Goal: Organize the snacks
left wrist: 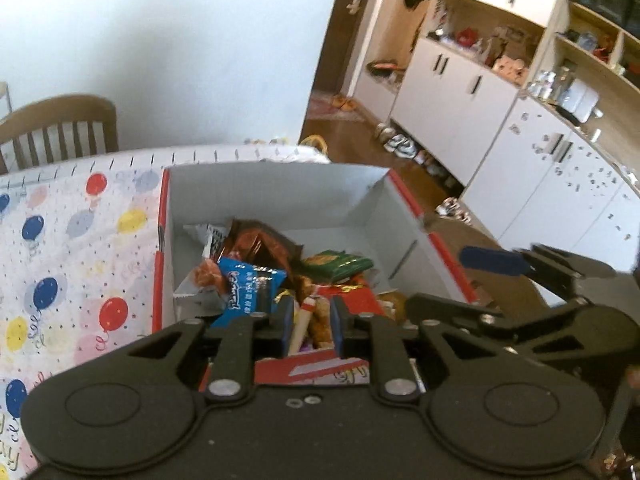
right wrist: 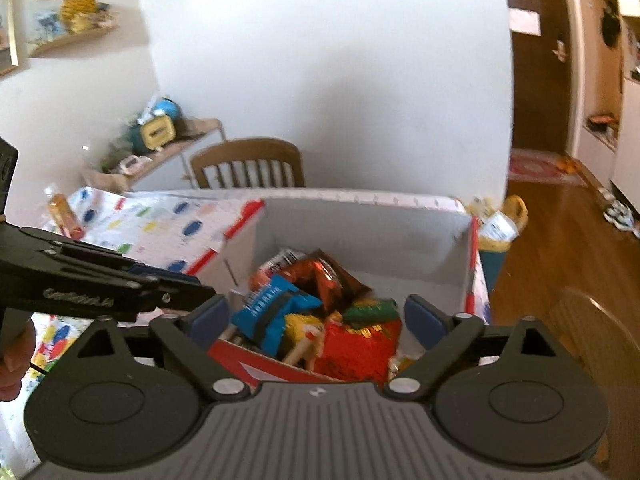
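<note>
1. From both wrist views I judge the job mostly done: the snacks (left wrist: 280,276) sit piled in the box (left wrist: 280,188), a red-edged carton with white inner walls, at the centre of each frame.

2. In the pile I can pick out a blue packet (left wrist: 250,290), a brown foil packet (left wrist: 260,246), a green packet (left wrist: 338,266) and a red packet (right wrist: 360,344). They lie heaped and overlapping, not sorted in rows.

3. The box stands on the desk (left wrist: 60,240), which wears a balloon-print cloth filling the left of the left wrist frame. I see no loose snacks on the cloth there.

4. In the upper left part of the right wrist frame, a bottle-like item (right wrist: 62,210) stands at the far edge of the desk. I cannot tell whether it belongs with the snacks; if so, that is what remains.

5. The left gripper (left wrist: 311,320) hovers over the near edge of the box at bottom centre. Its fingers (left wrist: 286,320) are drawn in to a narrow gap, not quite shut. Snacks show through the gap, but these look to lie below in the box, so I read it as holding nothing.

6. The right gripper (right wrist: 316,320) hangs above the near rim of the box, fingers (right wrist: 422,322) spread wide, empty and touching nothing.

7. Each gripper shows at the edge of the other's frame, so the two sit side by side.
</note>
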`<state>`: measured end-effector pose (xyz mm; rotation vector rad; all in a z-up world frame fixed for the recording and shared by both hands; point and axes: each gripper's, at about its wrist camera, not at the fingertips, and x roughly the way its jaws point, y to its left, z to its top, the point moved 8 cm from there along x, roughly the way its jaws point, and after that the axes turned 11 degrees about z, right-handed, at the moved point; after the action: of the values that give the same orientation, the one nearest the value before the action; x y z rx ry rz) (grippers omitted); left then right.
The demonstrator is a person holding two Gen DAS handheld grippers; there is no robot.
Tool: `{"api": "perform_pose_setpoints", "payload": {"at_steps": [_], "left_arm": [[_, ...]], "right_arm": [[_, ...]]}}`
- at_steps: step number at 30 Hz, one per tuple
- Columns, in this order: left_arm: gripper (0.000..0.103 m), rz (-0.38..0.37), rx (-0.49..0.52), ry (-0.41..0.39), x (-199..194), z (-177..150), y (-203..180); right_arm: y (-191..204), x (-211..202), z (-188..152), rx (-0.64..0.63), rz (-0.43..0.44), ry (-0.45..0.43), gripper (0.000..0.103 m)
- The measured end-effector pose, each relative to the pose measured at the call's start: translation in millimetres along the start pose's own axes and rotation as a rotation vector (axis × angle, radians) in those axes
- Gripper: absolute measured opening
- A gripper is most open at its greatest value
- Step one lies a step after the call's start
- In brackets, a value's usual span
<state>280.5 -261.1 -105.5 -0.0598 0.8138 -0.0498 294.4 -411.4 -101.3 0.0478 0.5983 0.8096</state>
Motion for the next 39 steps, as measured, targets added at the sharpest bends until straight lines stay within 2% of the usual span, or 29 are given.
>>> {"api": "perform_pose_setpoints", "payload": {"at_steps": [1,3,4,5,6,13,19,31,39], "left_arm": [[0.026,-0.006,0.007,-0.016,-6,0,-1],[0.074,0.012,0.018,-0.049,-17,1,-1],[0.083,0.060,0.012,-0.071,-20,2,3],[0.098,0.089,-0.003,-0.090,-23,4,9],[0.102,0.088,-0.020,-0.094,-25,5,14],[0.103,0.126,-0.016,-0.136,-42,8,21],[0.103,0.136,-0.012,-0.174,-63,6,29],[0.103,0.127,0.024,-0.223,-102,-2,38],[0.103,0.095,0.023,-0.225,-116,-8,40]], "right_arm": [[1,-2,3,-0.009,0.004,-0.008,0.102],[3,-7,9,-0.004,0.027,-0.029,0.103],[2,-10,12,0.005,0.031,-0.037,0.103],[2,-11,14,0.009,0.026,-0.043,0.103],[1,-13,16,0.008,0.017,-0.048,0.103],[15,-25,20,0.034,0.046,-0.086,0.103],[35,-38,20,0.037,0.038,-0.118,0.103],[74,-63,12,0.035,-0.069,-0.169,0.103],[93,-72,8,0.029,-0.150,-0.188,0.103]]}}
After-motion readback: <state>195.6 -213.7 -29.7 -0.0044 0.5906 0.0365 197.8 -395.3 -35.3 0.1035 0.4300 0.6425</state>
